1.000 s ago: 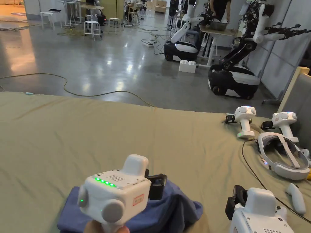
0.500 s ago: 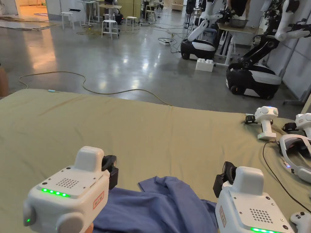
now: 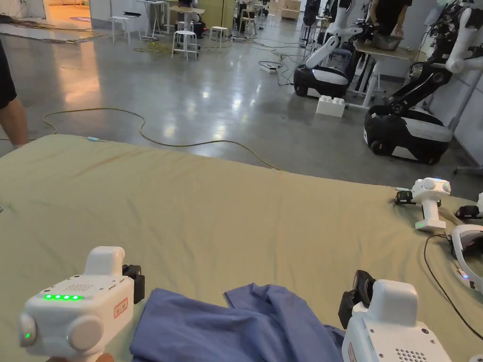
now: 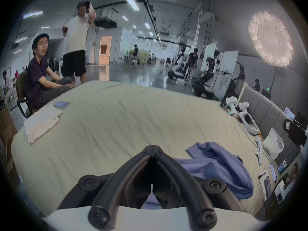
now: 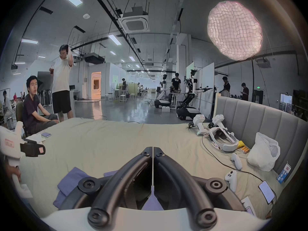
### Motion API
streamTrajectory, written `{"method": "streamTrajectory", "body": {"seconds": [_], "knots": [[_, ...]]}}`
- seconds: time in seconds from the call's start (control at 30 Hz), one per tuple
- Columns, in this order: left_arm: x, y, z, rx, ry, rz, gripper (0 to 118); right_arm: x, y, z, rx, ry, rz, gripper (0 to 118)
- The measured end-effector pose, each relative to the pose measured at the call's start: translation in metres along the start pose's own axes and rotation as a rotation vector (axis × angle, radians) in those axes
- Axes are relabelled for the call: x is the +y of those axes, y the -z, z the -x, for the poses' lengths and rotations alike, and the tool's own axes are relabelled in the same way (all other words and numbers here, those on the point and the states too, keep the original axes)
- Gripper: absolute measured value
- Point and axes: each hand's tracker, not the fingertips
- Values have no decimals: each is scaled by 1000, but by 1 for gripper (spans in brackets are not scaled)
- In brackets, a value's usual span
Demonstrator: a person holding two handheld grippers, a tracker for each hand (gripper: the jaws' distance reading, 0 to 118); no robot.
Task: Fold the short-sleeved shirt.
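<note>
There, a blue short-sleeved shirt (image 3: 245,325) of soft, thin cloth lay in a rumpled heap at the near edge of a bed, on a smooth olive-tan sheet (image 3: 212,212) creased with fine wrinkles. The left gripper (image 4: 152,152), a boxy white plastic body with curved black jaws, hung just to the left of the heap, its jaw tips pressed together on nothing. The right gripper (image 5: 152,149) hovered at the heap's right side, its jaws likewise closed tip to tip and empty. Farther right lay two white handheld grippers (image 3: 427,200), a rounded headset (image 5: 222,138) and a crinkled white plastic bag (image 5: 264,153) against a padded grey headboard (image 5: 260,116).
</note>
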Motion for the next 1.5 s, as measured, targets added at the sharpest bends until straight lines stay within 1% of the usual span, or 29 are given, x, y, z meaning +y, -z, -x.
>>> {"method": "streamTrajectory", "body": {"seconds": [0.07,0.2,0.23,0.27,0.3,0.33,0.37,0.47,0.6,0.67,0.73,0.77,0.8,0.83,0.87,0.9,0.93,0.97,1.0,1.07,1.1,1.17,1.2,1.23,1.33,1.37,1.43,1.47,1.5], "knots": [[9,34,9,-19,2,138,0,-4,5,-2,1,-5,23,1],[19,98,22,-51,13,284,2,-16,15,-8,-15,-20,67,1],[20,113,23,-68,18,324,8,-19,17,-10,-18,-24,79,1],[22,126,24,-85,28,363,18,-22,19,-12,-21,-28,90,1],[22,142,26,-91,35,401,31,-25,22,-14,-27,-34,104,1],[20,154,27,-87,26,434,49,-28,25,-16,-33,-38,117,1],[19,165,29,-69,18,465,57,-30,26,-19,-35,-41,127,1],[14,188,32,-51,-15,511,59,-38,31,-26,-51,-56,152,1],[5,210,27,-62,-23,588,59,-47,39,-36,-71,-65,189,1],[0,214,19,-16,37,595,59,-52,43,-40,-78,-58,208,1],[-2,214,10,14,66,583,56,-56,49,-43,-85,-53,228,1],[-3,212,5,32,91,568,51,-59,51,-45,-87,-50,234,1],[-6,211,-3,53,133,551,40,-61,54,-47,-88,-47,246,1],[-9,210,-11,66,193,538,40,-64,59,-48,-91,-46,266,1],[-12,209,-19,65,244,530,36,-66,64,-50,-90,-48,289,1],[-14,207,-26,53,277,529,28,-68,70,-52,-88,-48,316,1],[-16,206,-31,39,291,524,13,-71,78,-54,-94,-48,356,1],[-18,205,-34,32,282,527,6,-73,88,-57,-86,-48,401,2],[-19,187,-38,40,284,521,6,-75,98,-62,-76,-41,436,7],[-17,175,-34,11,251,505,5,-79,123,-71,-35,-38,536,39],[-15,166,-31,-22,203,489,5,-83,135,-76,-11,-30,580,50],[-8,153,-25,-36,162,460,5,-88,153,-80,27,-20,671,52],[-5,143,-24,-27,162,428,5,-91,162,-81,24,-29,717,52],[-2,132,-22,-28,162,408,5,-97,173,-81,28,-57,767,53],[7,116,-11,-59,119,354,5,-123,200,-84,68,-75,862,52],[8,109,-9,-56,118,348,5,-129,205,-83,86,-56,898,48],[11,95,-10,-62,118,322,5,-141,211,-84,120,0,925,25],[10,89,-10,-64,120,314,5,-141,208,-83,120,14,888,18],[10,84,-11,-60,120,311,5,-141,204,-82,108,11,872,6]]}}
